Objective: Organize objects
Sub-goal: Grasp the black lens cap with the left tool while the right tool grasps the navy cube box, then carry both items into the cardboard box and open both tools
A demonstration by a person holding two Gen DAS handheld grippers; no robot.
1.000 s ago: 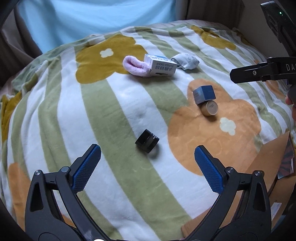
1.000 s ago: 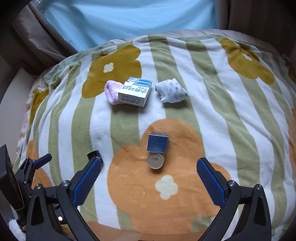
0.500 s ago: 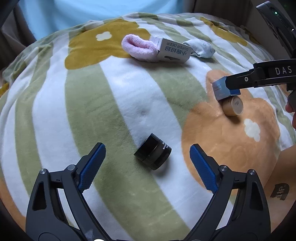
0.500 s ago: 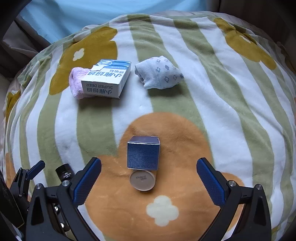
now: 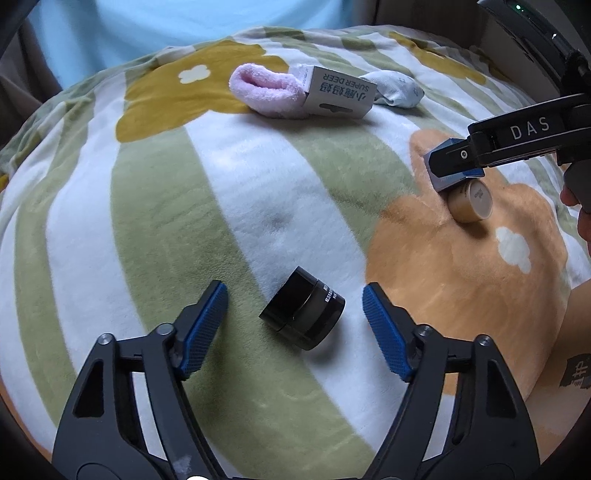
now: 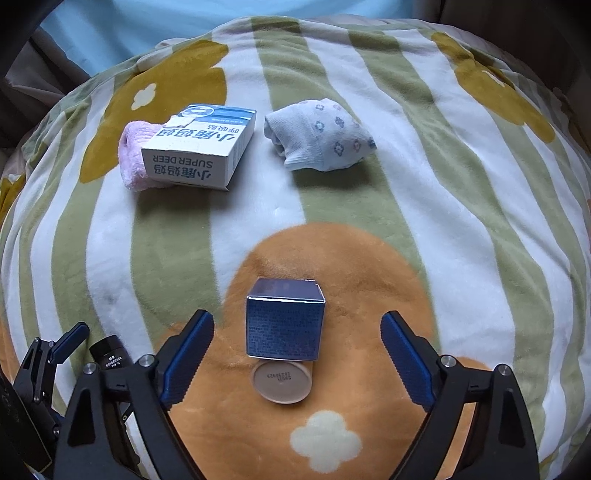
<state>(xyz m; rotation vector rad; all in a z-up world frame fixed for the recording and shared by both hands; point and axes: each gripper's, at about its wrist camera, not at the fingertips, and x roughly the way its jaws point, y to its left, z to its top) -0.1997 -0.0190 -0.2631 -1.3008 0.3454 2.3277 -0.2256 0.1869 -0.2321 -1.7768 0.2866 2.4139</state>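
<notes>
A black jar (image 5: 303, 314) lies on its side on the striped blanket (image 5: 147, 206). My left gripper (image 5: 295, 325) is open, with the jar between its blue pads, not touching. A small dark blue box (image 6: 284, 320) stands on the orange patch with a beige round jar (image 6: 282, 381) in front of it. My right gripper (image 6: 297, 363) is open, its pads on either side of the box and jar, apart from them. In the left wrist view the right gripper's finger (image 5: 517, 134) partly covers the blue box (image 5: 443, 181). The black jar (image 6: 110, 354) also shows at the right wrist view's lower left.
At the back lie a pink sock (image 6: 130, 162), a white "SUPER DEER" carton (image 6: 201, 149) leaning on it, and a rolled pale blue sock (image 6: 319, 136). A light blue surface (image 6: 184, 22) rises behind the blanket. A brown cardboard edge (image 5: 576, 354) sits at the right.
Both grippers have moved forward and down. The black jar now lies between my left pads, and the blue box and beige jar between my right pads. Both stay open.
</notes>
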